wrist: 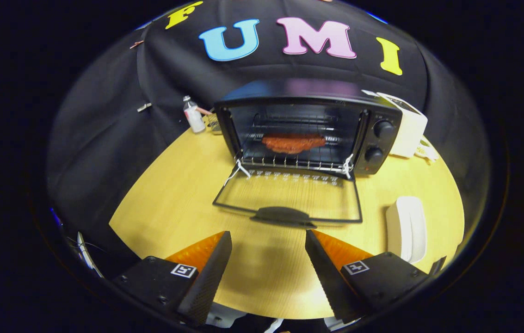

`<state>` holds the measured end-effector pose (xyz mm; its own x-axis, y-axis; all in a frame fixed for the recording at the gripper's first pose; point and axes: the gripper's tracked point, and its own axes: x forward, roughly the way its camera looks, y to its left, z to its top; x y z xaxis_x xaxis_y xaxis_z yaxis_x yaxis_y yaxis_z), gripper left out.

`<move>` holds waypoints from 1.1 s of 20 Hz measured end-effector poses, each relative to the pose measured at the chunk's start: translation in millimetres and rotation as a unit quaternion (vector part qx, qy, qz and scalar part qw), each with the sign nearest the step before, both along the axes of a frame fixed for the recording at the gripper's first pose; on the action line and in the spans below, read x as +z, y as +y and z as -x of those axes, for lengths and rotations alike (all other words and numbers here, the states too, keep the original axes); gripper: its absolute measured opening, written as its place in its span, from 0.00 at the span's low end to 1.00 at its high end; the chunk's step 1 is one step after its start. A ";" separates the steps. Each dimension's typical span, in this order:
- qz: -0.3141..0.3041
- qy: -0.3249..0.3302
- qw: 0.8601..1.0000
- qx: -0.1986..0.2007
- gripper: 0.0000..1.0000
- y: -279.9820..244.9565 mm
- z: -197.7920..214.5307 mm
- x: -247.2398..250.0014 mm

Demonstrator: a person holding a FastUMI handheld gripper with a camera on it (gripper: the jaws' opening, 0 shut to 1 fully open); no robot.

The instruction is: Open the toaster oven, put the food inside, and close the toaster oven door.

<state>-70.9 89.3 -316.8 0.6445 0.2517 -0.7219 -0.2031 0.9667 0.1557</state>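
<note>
Pale wood-grain laminate covers the tabletop (174, 203), its curved near edge running just under the gripper (268, 240), whose two wedge-shaped fingers (211, 268) stand wide apart with nothing between them. At twelve o'clock from the fingers, beyond a strip of bare tabletop, sits a boxy black toaster oven (308, 125) with a glossy top and two round knobs (383, 129) stacked on its right-hand panel. Its glass door (289, 194) is dropped fully open and lies flat toward the fingers, a thin dark frame around clear glass, with the curved black handle (282, 215) at the near edge just ahead of the fingertips. Inside, on a wire rack (294, 159), rests the food (293, 142), a flat, reddish-brown, rough-surfaced patty. White ties (241, 167) show at the door's two hinge corners. At about two o'clock, near the tabletop's right edge, lies a smooth white rounded object (405, 226); a white box-shaped appliance (407, 129) stands just right of the oven. At eleven o'clock a small clear bottle (193, 115) stands upright by the cloth wall. Open tabletop lies to the door's left.
</note>
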 end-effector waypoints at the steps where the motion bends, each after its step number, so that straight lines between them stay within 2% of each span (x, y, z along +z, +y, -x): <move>1: 0.008 0.013 1.000 0.004 0.99 3.3 5.9 -9.2; 6: 0.040 0.054 0.998 0.008 0.99 11.2 4.4 -48.3; 16: 0.044 0.088 0.992 -0.076 0.99 13.0 -27.5 -76.3; 22: 0.060 0.087 0.989 -0.102 0.98 12.4 -43.4 -86.4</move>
